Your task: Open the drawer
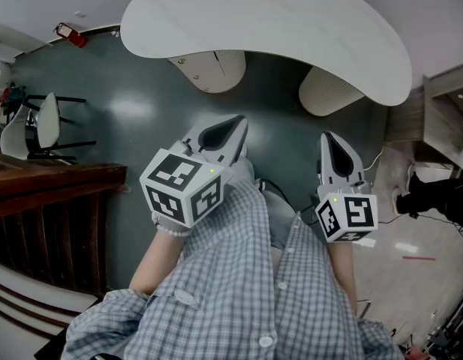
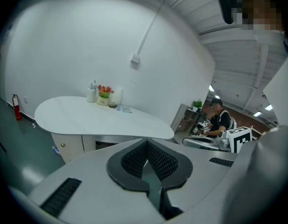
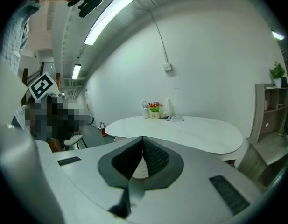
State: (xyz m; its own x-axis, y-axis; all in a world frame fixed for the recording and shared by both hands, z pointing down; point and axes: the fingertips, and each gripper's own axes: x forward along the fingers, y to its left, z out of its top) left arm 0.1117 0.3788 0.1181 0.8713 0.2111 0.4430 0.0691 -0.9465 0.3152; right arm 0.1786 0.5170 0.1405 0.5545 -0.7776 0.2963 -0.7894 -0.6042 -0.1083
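Observation:
A white curved table stands ahead of me on two beige ribbed bases, the left base and the right base. In the left gripper view the cabinet front under the table shows a small knob, with a dark gap beside it. I cannot make out a drawer clearly. My left gripper is shut and empty, held well short of the table. My right gripper is also shut on nothing and points toward the table.
A vase of flowers, a bottle and papers sit at the table's far edge. A red fire extinguisher and a chair are at the left, with dark wooden furniture below them. A shelf unit stands at the right. A person sits further off.

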